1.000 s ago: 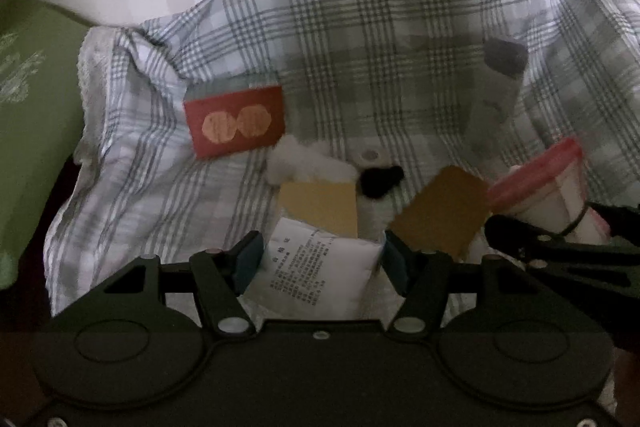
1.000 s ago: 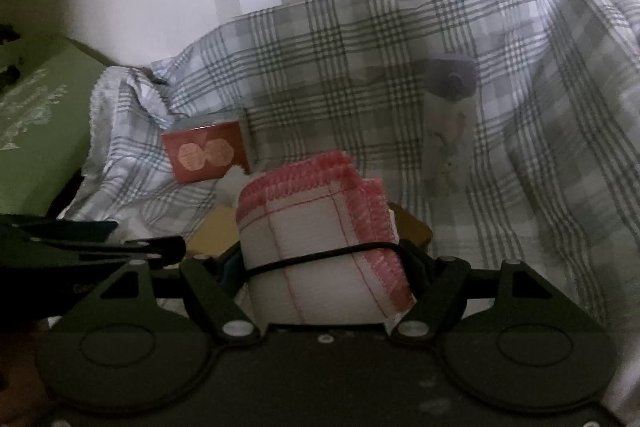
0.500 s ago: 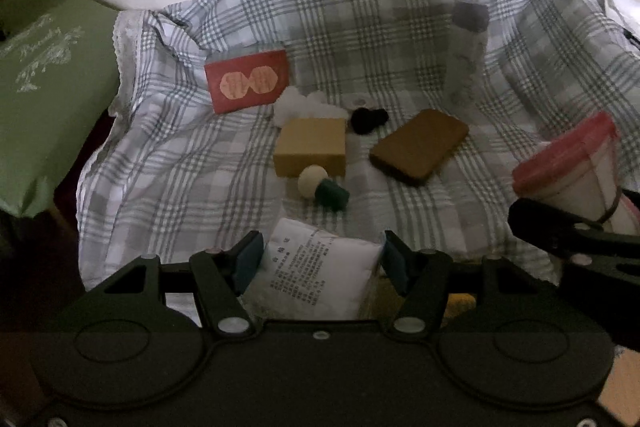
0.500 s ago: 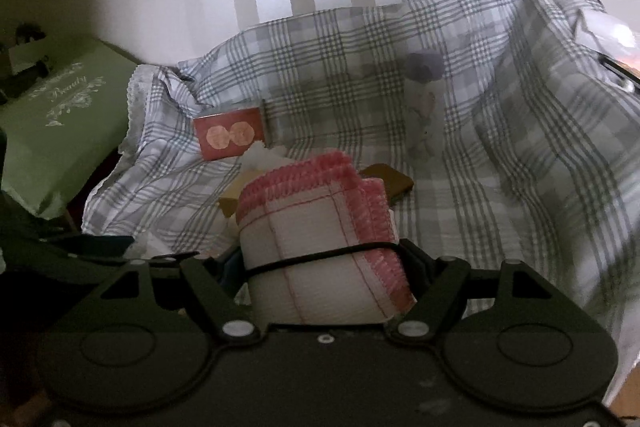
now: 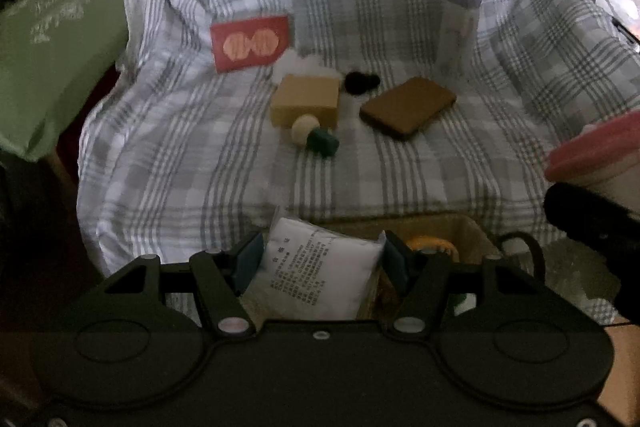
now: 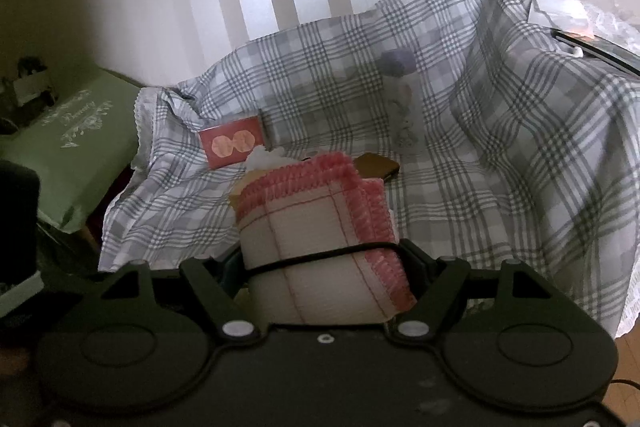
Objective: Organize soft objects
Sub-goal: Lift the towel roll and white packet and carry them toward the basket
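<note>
Now carrying: left gripper (image 5: 320, 259) clamps white packet (image 5: 316, 275), right gripper (image 6: 324, 263) clamps pink-edged cloth roll (image 6: 316, 247); basket (image 5: 460, 231) at 5 o'clock, likely drop-off next.

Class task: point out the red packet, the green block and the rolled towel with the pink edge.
red packet (image 5: 251, 42), left wrist view, front face.
green block (image 5: 322, 143), left wrist view, its side.
rolled towel (image 6: 316, 251), right wrist view, cream body.

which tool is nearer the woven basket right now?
Left. The left tool, holding the white packet, hangs just above the woven basket. The right tool, holding the rolled towel, is off to its right.
</note>
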### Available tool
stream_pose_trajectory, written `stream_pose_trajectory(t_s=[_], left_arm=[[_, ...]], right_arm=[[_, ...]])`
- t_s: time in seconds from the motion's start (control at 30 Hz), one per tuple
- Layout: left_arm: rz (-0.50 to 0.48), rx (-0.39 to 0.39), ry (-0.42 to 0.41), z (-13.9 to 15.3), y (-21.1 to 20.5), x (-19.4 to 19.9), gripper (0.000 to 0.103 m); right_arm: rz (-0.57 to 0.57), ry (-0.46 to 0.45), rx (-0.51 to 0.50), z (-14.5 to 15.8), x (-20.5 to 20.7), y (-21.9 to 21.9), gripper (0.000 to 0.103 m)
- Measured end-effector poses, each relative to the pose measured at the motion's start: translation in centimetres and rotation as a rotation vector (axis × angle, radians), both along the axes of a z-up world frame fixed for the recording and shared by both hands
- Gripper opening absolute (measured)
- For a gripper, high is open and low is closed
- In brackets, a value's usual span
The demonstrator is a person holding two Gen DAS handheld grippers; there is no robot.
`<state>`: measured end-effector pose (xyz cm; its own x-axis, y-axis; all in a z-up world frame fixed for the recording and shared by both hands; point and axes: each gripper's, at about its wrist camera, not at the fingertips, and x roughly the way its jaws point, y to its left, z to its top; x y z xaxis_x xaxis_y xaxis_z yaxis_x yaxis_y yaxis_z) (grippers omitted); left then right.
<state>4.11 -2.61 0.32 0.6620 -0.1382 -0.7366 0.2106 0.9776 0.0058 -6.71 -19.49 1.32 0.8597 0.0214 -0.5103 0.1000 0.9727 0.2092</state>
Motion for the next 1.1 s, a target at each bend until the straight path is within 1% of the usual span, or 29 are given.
stream_pose_trajectory(t_s=[0.13, 0.4, 0.6, 0.7, 0.77, 0.9, 1.1], left_arm=[[0.017, -0.011, 0.046, -0.5, 0.2, -0.2, 0.06], [0.019, -0.001, 0.055, -0.9, 0.2, -0.2, 0.06], [0.046, 0.027, 0.125, -1.9, 0.2, 0.7, 0.06], [0.048, 0.013, 0.139, -2.2, 0.4, 0.8, 0.06], [0.049, 0.009, 0.137, -2.2, 0.4, 0.8, 0.06], [0.055, 0.029, 0.121, -2.3, 0.3, 0.6, 0.06], [0.055, 0.048, 0.118, -2.5, 0.2, 0.3, 0.06]], right_arm=[[0.003, 0.005, 0.008, 0.1, -0.7, 0.2, 0.075], [0.01, 0.031, 0.021, -0.3, -0.6, 0.6, 0.075], [-0.007, 0.054, 0.017, -0.4, -0.4, 0.5, 0.075], [-0.013, 0.071, 0.015, -0.5, -0.2, 0.5, 0.075], [-0.015, 0.084, 0.014, -0.6, -0.1, 0.5, 0.075], [-0.012, 0.099, 0.014, -0.8, 0.1, 0.6, 0.075], [0.0, 0.097, -0.003, -0.5, 0.3, 1.0, 0.076]])
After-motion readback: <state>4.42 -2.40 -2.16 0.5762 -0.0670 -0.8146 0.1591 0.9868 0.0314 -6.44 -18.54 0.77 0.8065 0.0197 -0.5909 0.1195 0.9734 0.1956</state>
